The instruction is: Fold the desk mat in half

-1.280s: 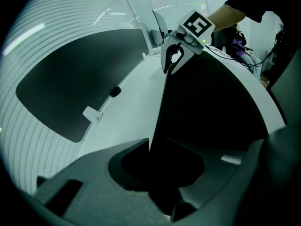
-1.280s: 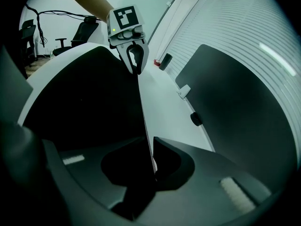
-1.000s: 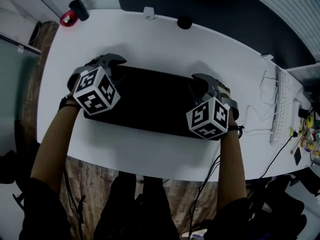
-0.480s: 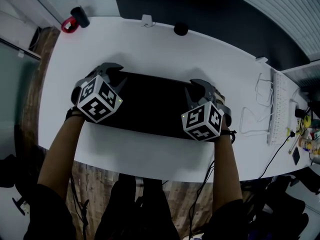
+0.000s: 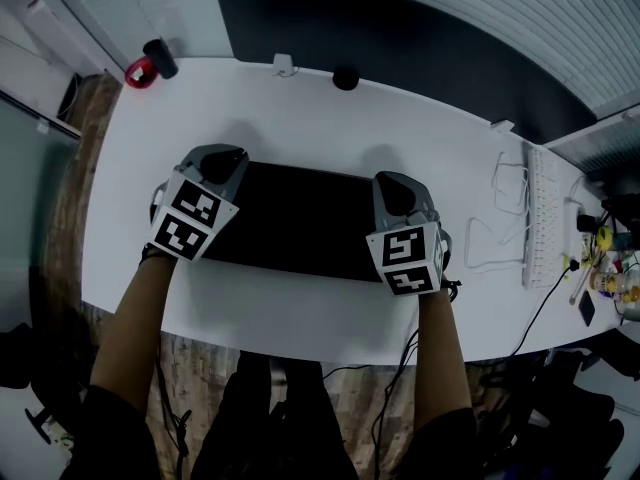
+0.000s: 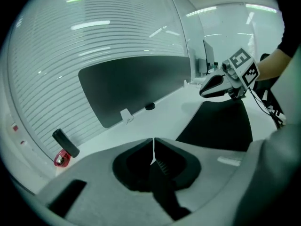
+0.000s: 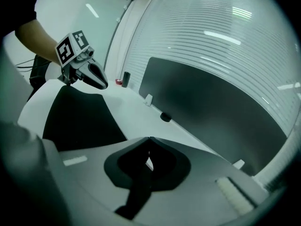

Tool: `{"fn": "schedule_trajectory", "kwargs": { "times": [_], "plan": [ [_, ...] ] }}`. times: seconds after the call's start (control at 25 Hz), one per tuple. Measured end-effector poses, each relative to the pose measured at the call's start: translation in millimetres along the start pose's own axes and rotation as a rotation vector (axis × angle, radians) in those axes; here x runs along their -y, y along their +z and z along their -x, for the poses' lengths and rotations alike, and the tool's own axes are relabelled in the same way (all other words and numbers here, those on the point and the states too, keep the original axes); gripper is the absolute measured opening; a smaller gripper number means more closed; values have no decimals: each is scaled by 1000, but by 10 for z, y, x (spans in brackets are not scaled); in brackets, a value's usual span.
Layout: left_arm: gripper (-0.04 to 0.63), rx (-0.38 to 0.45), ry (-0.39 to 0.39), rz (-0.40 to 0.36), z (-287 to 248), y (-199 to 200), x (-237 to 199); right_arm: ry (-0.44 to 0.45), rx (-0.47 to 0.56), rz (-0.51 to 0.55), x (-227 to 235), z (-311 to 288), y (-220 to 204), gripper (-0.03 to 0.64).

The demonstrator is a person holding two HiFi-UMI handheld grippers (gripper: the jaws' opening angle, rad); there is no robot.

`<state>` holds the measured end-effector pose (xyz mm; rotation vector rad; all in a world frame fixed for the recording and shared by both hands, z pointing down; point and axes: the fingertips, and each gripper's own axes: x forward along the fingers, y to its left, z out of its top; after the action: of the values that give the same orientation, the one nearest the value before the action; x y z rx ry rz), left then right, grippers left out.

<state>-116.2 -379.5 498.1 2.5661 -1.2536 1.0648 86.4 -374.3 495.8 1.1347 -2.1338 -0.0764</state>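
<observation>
A black desk mat [image 5: 300, 223] lies flat on the white table [image 5: 300, 118]. My left gripper [image 5: 225, 156] sits over the mat's left end, tips near the far edge. Its jaws are closing tight, and in the left gripper view a dark strip of mat [image 6: 164, 192] runs back from the meeting tips [image 6: 153, 145]. At the mat's right end my right gripper [image 5: 395, 181] does likewise, its jaws closing onto a dark strip at the tips [image 7: 149, 147]. Each gripper view shows the mat [image 6: 221, 124] [image 7: 80, 117] stretching to the other gripper [image 6: 204, 92] [image 7: 104, 85].
Along the table's back edge stand a red-and-black object [image 5: 148, 60], a small white stand [image 5: 282, 65] and a black round thing [image 5: 345, 78], before a dark panel [image 5: 400, 38]. A white keyboard [image 5: 545, 218] and white cables [image 5: 500, 228] lie at the right.
Both grippers have tipped forward and down onto the mat's ends, their marker cubes now facing up. The view has shifted slightly.
</observation>
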Motion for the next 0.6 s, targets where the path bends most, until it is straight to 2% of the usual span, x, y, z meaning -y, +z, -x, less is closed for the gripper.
{"fn": "schedule_trajectory", "kwargs": {
  "times": [0.24,0.44,0.6],
  "plan": [
    [-14,65,26,73,158,167,92,-40,38,-85,73,272,73,11],
    [-9,117,61,93,367,313,156,-73,85,-190,112,516,157,9],
    [-8,156,52,108,539,409,292,-81,137,-262,112,755,249,9]
  ]
}}
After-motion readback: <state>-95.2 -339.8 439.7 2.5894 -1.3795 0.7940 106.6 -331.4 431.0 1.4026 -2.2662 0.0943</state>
